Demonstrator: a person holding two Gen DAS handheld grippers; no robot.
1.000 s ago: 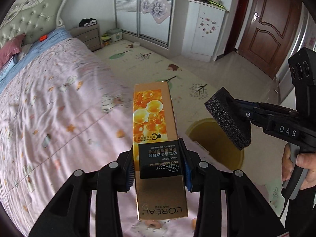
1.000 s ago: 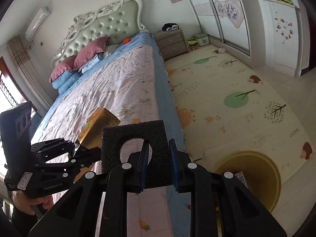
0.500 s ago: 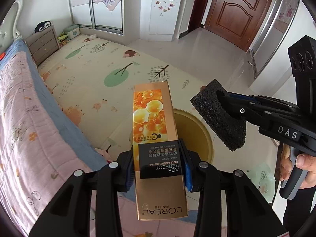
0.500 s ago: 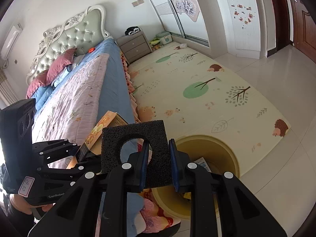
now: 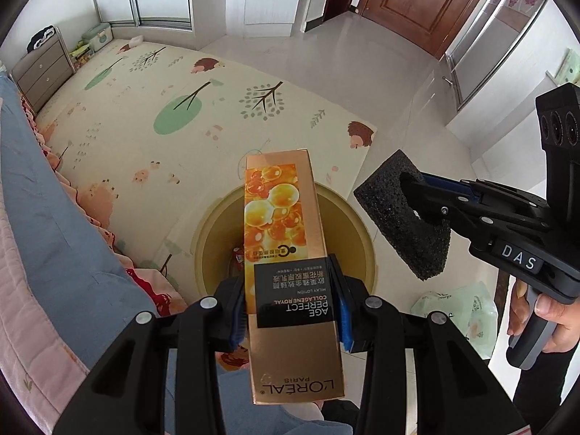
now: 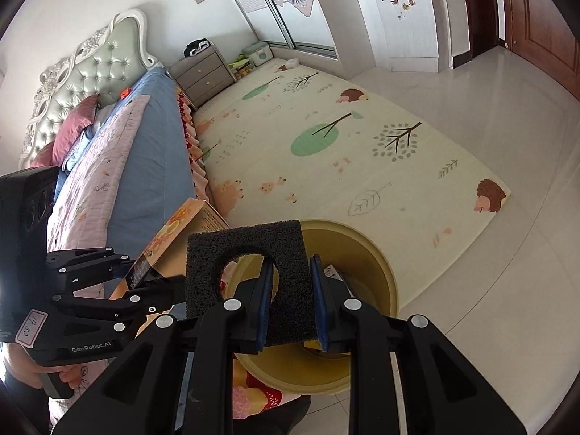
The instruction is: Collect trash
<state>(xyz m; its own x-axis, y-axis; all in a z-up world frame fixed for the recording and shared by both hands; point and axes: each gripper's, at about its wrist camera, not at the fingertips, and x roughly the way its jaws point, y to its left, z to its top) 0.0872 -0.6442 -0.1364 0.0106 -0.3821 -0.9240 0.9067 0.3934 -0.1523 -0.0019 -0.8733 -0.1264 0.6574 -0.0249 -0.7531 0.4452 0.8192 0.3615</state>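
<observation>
My left gripper [image 5: 290, 308] is shut on a gold L'Oreal carton [image 5: 286, 253] and holds it over the open yellow trash bin [image 5: 214, 232] on the floor. My right gripper [image 6: 291, 301] is shut on a black foam block [image 6: 250, 243] with a round hole, held just above the bin's rim [image 6: 366, 243]. In the left wrist view the foam block [image 5: 402, 217] and right gripper sit to the right of the carton. In the right wrist view the carton [image 6: 181, 228] and left gripper [image 6: 145, 282] are at the left. Some trash lies inside the bin.
The bed [image 6: 119, 166] with a pink quilt and blue sheet lies to the left, its edge close to the bin. A patterned play mat [image 6: 326, 137] covers the floor beyond. A plastic bag [image 5: 460, 308] lies on the tiles to the right. A nightstand [image 6: 203, 76] stands far back.
Both grippers swung from over the bed toward the floor with their loads. The carton now hangs over the bin and the foam block is near its rim.
</observation>
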